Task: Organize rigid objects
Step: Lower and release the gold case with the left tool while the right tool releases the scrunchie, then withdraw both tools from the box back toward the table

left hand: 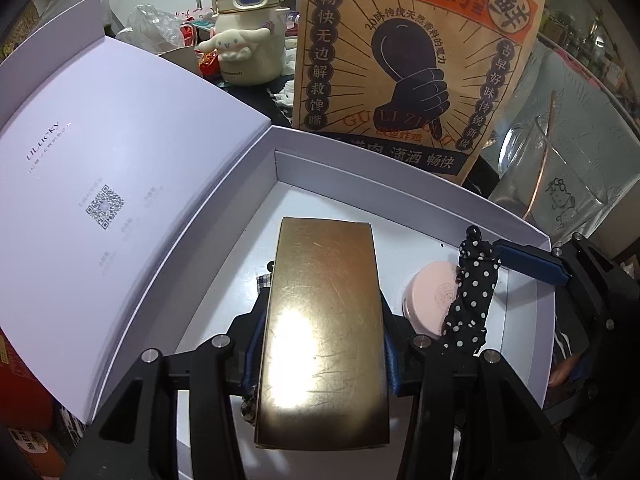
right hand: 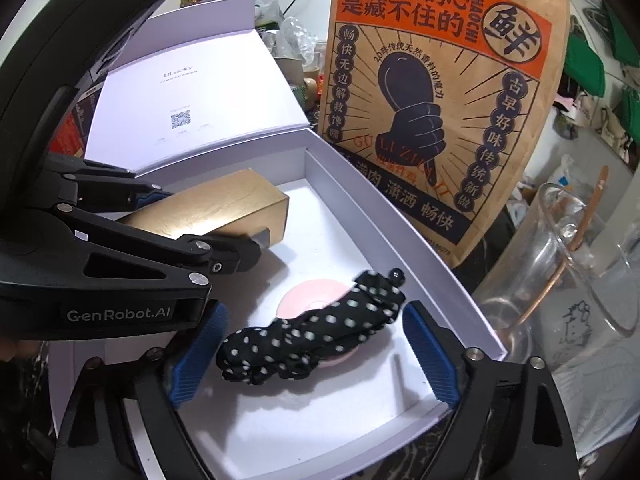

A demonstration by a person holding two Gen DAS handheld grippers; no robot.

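Left tongs clamp the gold box low over the white box, apparently to pack it there. Right tongs gape, empty, around the dotted pouch.

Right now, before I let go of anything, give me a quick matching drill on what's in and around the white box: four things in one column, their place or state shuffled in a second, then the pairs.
Things:
1. gold box
2. polka-dot fabric item
3. pink round case
4. glass pitcher

Place or state:
A. outside the white box, on its right
B. clamped in the left gripper
C. on the box floor, partly under the fabric
D. lying between the open fingers of the right gripper

Pairs: 1-B, 2-D, 3-C, 4-A
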